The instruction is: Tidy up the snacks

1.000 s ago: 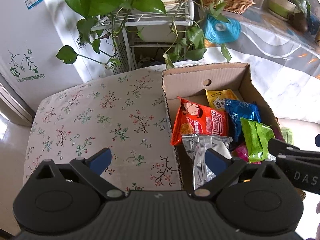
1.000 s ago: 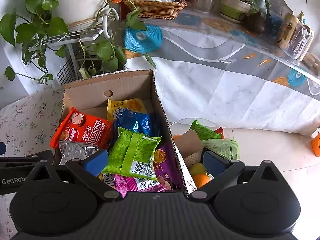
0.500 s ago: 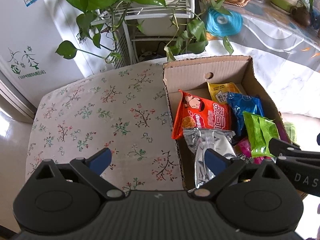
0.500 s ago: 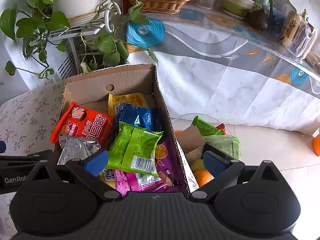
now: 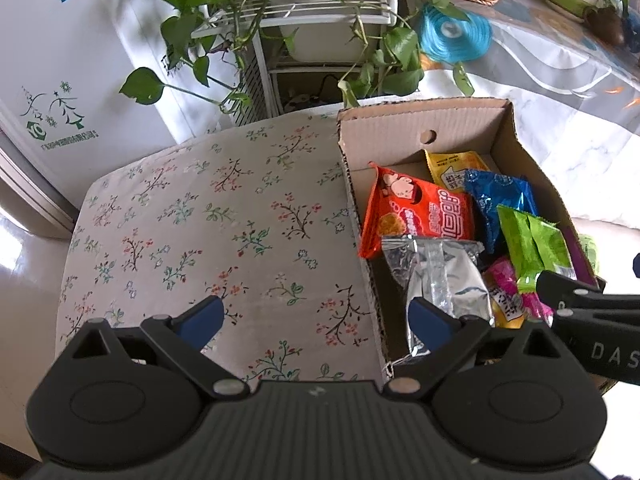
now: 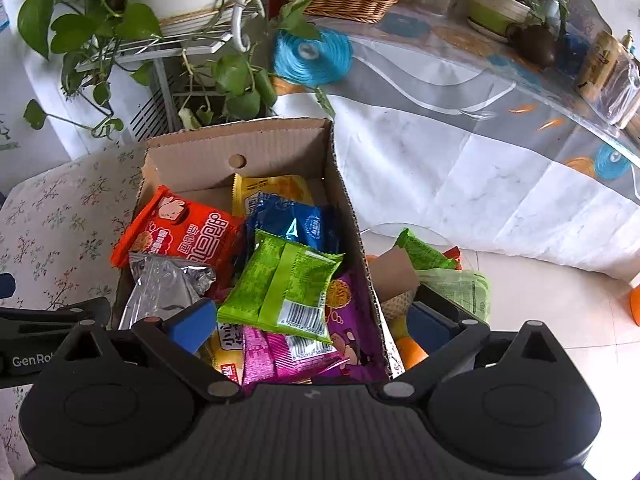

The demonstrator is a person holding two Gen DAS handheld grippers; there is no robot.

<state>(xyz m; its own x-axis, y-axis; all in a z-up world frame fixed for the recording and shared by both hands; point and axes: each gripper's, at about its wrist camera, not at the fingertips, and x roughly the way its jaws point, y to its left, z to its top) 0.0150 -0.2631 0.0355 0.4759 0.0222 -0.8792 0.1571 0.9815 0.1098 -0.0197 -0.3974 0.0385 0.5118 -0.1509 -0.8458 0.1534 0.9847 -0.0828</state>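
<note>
An open cardboard box (image 5: 424, 120) (image 6: 240, 142) holds several snack packets: a red one (image 5: 416, 216) (image 6: 180, 232), a silver one (image 5: 444, 276) (image 6: 164, 288), a yellow one (image 6: 272, 188), a blue one (image 5: 496, 200) (image 6: 296, 220), a green one (image 5: 532, 244) (image 6: 284, 280), and pink and purple ones (image 6: 304, 348). My left gripper (image 5: 316, 316) is open and empty above the box's left wall and the floral cloth. My right gripper (image 6: 308, 324) is open and empty above the box's near right corner.
The box stands on a surface with a floral cloth (image 5: 200, 220). Right of the box a clear bin (image 6: 436, 280) holds green packets and oranges. A plant rack (image 5: 304, 20) stands behind. A table with a white cloth (image 6: 460, 152) is at the right.
Both grippers have drawn back and risen a little, so the box sits lower and farther in both views. The packets have not moved. Both jaws stay open.
</note>
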